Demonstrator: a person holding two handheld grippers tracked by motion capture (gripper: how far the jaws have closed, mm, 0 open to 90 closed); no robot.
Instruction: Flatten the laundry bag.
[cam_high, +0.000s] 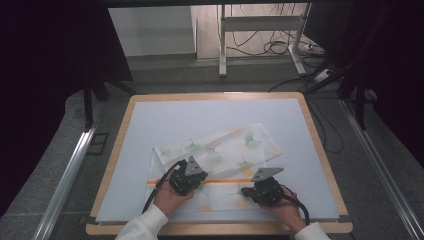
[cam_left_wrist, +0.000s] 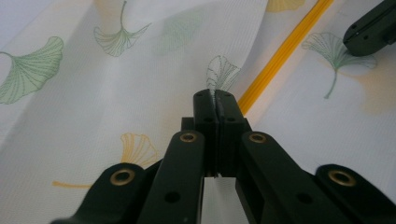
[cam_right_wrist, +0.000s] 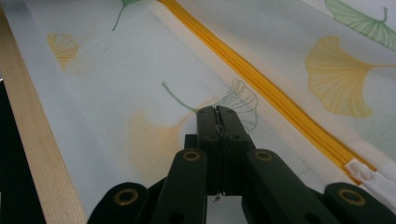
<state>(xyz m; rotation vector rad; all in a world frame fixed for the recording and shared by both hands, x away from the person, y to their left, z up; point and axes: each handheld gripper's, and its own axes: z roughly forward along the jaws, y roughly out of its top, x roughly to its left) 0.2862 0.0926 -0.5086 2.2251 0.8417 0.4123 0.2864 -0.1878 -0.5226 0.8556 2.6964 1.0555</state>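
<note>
Your left gripper (cam_left_wrist: 217, 100) and right gripper (cam_right_wrist: 218, 114) both pinch the leaf-print cloth (cam_high: 220, 150) tight, jaws closed, though only the close-ups reveal its yellow zipper's (cam_right_wrist: 261, 84) teeth

no readable text, labels, brands or numbers anywhere

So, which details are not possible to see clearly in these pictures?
- Whether the left gripper pinches the white leaf-printed fabric cover: its shut jaws hide the contact in the left gripper view.
- The same for the right gripper in the right gripper view.
- The slider of the yellow zipper: too small in the high view, cut off by the edge in the right gripper view.
</note>
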